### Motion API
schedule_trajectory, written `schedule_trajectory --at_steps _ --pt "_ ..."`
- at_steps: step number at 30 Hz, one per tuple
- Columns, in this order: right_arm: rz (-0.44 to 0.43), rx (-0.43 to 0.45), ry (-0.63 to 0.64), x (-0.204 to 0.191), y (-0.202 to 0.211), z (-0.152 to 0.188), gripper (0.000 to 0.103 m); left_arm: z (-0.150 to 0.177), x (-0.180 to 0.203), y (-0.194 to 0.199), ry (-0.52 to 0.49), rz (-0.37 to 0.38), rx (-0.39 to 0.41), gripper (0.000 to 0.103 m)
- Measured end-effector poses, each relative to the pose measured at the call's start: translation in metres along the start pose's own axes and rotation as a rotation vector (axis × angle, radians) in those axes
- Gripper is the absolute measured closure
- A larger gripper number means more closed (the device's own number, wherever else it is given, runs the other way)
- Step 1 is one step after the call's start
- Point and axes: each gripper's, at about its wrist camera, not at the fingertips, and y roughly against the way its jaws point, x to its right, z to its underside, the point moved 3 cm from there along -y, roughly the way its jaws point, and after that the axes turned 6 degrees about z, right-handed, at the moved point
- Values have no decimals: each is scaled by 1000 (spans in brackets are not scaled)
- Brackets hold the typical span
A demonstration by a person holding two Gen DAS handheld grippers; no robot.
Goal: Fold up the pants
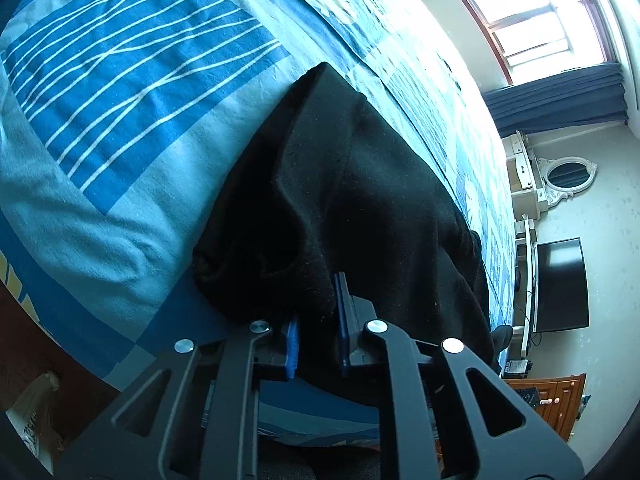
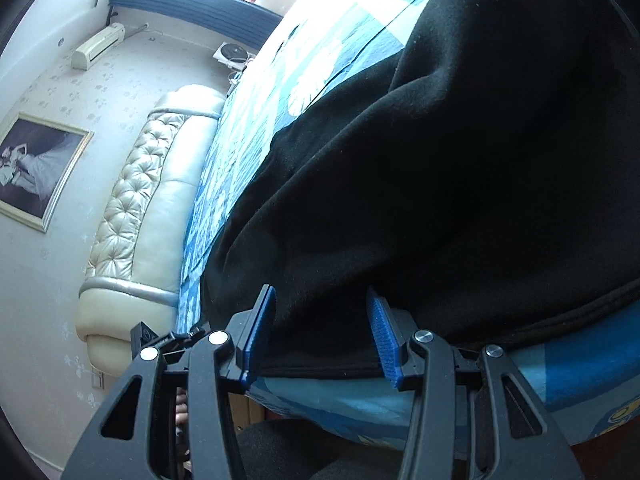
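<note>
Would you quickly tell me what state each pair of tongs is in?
Left tongs: closed on the black pants.
Right tongs: open, pants edge between them, not pressed.

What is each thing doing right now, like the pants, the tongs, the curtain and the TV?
Black pants: lying crumpled on the bed, near edge at the bed's rim.
Left tongs: shut, pinching the pants' edge.
Right tongs: open, pants' hem between the pads, not squeezed.
Blue bedspread: spread over the bed, a bit wrinkled.
Curtain: pulled aside, window uncovered.
TV: screen dark.
</note>
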Motion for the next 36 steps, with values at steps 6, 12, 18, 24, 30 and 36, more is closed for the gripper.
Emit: schedule_trajectory --at_steps 6,12,18,24,30,36 --pt "32 48 -12 -9 5 -1 92 -9 -5 10 39 21 0 94" --pt "6 64 -12 -17 20 24 92 -13 -12 24 15 38 -1 94" --pt "6 28 -100 15 3 37 94 -8 -29 19 51 89 -16 94" --pt "-36 14 -116 18 4 35 93 -3 -16 24 -41 36 -12 92" --pt "-8 54 -104 17 44 27 92 27 20 41 -310 -182 19 72" --pt "23 371 -208 54 148 -46 69 44 68 44 -492 -184 33 55"
